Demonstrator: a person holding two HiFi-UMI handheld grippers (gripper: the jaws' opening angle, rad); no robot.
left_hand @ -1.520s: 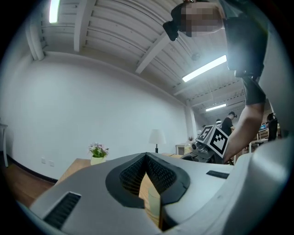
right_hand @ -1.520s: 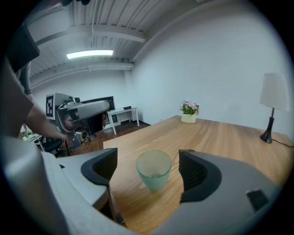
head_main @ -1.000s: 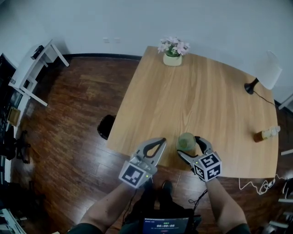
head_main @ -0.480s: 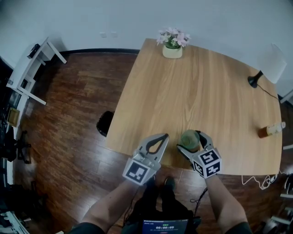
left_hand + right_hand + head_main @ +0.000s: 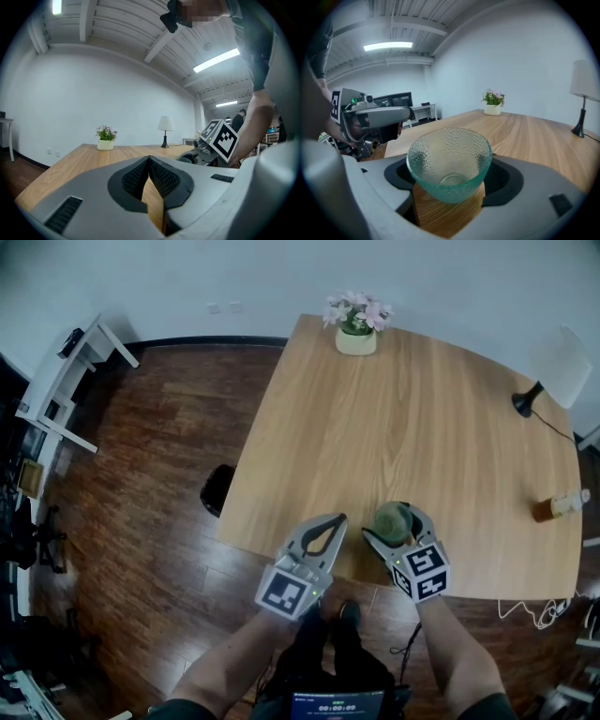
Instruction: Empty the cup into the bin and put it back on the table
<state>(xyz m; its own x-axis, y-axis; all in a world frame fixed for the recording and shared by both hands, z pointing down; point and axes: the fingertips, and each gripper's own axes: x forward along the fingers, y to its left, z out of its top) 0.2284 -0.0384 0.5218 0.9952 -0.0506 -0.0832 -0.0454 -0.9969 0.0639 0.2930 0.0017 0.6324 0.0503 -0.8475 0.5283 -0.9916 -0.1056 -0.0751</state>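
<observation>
A green dimpled glass cup point(image 5: 392, 519) stands upright near the front edge of the wooden table point(image 5: 422, 418). In the right gripper view the cup point(image 5: 447, 159) looks empty. My right gripper point(image 5: 387, 523) reaches round it, one jaw on each side. Its jaws have just been closing and the cup is between them, with a dark gap still showing beside each pad. My left gripper point(image 5: 330, 524) hovers at the table's edge just left of the cup, shut and empty. A black bin point(image 5: 217, 489) sits on the floor left of the table.
A flower pot point(image 5: 356, 324) stands at the table's far edge, a lamp point(image 5: 548, 376) at the far right and a bottle point(image 5: 560, 506) near the right edge. A white shelf unit point(image 5: 66, 381) stands on the dark wood floor at the left.
The right jaws have drawn in slightly round the cup. Both grippers have sunk a little towards the table's front edge. The cup has not moved.
</observation>
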